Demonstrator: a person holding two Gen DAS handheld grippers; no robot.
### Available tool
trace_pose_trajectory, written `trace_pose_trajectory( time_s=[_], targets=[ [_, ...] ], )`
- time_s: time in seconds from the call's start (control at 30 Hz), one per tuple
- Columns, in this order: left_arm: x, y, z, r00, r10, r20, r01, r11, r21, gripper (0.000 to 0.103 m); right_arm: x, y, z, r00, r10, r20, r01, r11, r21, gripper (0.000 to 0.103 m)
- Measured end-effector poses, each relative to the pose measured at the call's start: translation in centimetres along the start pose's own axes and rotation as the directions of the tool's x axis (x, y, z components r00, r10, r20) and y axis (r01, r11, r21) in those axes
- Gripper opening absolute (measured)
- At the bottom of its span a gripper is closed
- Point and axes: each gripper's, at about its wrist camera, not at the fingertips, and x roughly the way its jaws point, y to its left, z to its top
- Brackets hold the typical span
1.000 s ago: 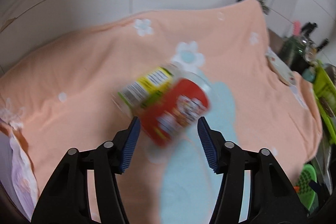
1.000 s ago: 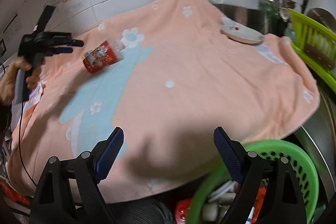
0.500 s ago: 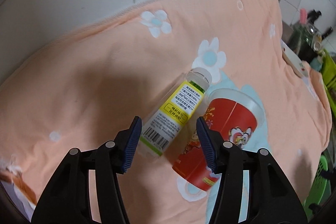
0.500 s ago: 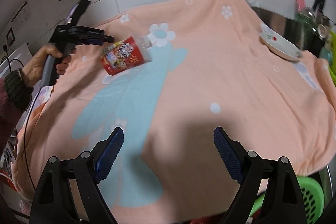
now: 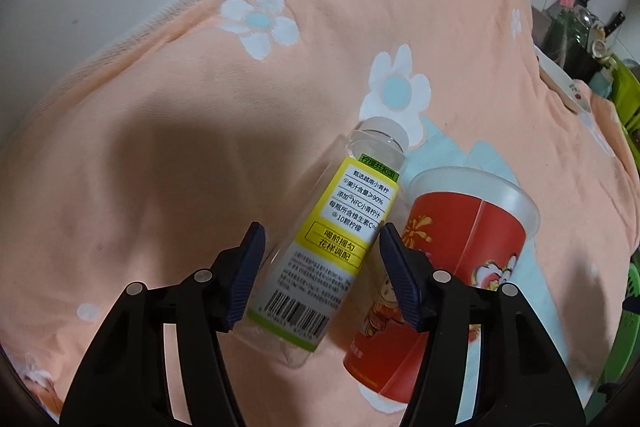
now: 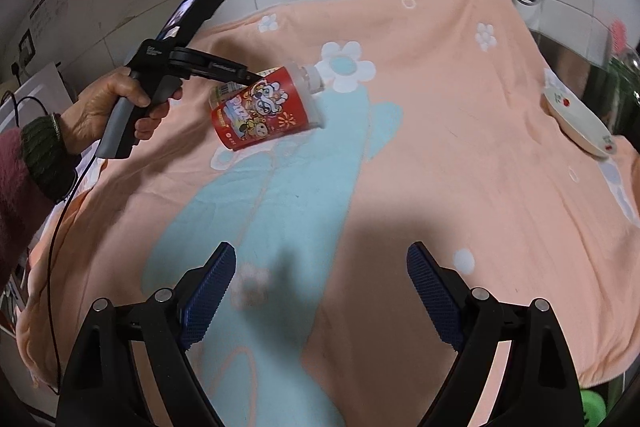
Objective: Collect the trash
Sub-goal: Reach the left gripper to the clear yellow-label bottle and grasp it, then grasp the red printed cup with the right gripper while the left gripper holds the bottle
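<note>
A: Entry, left wrist view. The left gripper [image 5: 320, 267] stood with its fingers spread wide, one either side of the lower half of a clear plastic bottle with a yellow-and-white label [image 5: 332, 251]. Neither blue pad [image 5: 244, 279] was seen pressing the bottle; a gap showed on the left side, and contact on the right could not be told.

B: Position of the bottle?

A: Lying on its side on the peach towel with white-and-blue flowers [image 5: 160, 147], cap end pointing away from the gripper toward a flower print. Just beside the bottle, on its right, lay a red printed plastic cup with a frosted translucent rim [image 5: 448, 267], also on its side. Whether the two touched could not be told.

B: Right wrist view?

A: The right gripper [image 6: 320, 291] hung over the near part of the towel, well apart from the bottle, fingers fully spread and holding nothing. From there the cup hid most of the bottle; only its cap end and a strip of label showed. A hand [image 6: 116, 107] held the left gripper's grey-and-black handle.

B: Other items?

A: A white dish with red marks [image 6: 580, 123] sat at the towel's far right edge, well apart from the bottle.
</note>
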Motion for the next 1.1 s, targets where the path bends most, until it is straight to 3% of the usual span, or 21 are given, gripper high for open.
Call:
trace_pose_trajectory(
  time_s=[0.3, 0.47, 0.7, 0.8, 1.1],
  targets=[
    [1.5, 0.0, 0.1, 0.999, -0.036, -0.003, 0.036, 0.999, -0.01, 0.061, 2.6, 0.5, 2.7, 0.998, 0.059, -0.023, -0.059, 0.998, 0.019, 0.084],
    [1.3, -0.2, -0.3, 0.999, -0.042, 0.008, 0.042, 0.998, -0.036, 0.056, 3.6, 0.7, 3.7, 0.997, 0.065, -0.033, -0.064, 0.997, 0.036, 0.084],
    [0.4, 0.2, -1.7, 0.997, -0.082, 0.008, 0.083, 0.984, -0.158, 0.05, 5.6, 0.2, 5.3, 0.994, 0.1, -0.044, -0.093, 0.987, 0.13, 0.084],
    [-0.2, 1.2, -2.7, 0.994, -0.107, 0.014, 0.107, 0.963, -0.247, 0.049, 6.6, 0.1, 6.2, 0.991, 0.128, -0.041, -0.118, 0.976, 0.182, 0.084],
    [-2.1, 2.8, -5.2, 0.994, -0.101, 0.043, 0.11, 0.931, -0.347, 0.047, 10.8, 0.4, 8.2, 0.973, 0.227, -0.038, -0.197, 0.907, 0.372, 0.083]
  ],
)
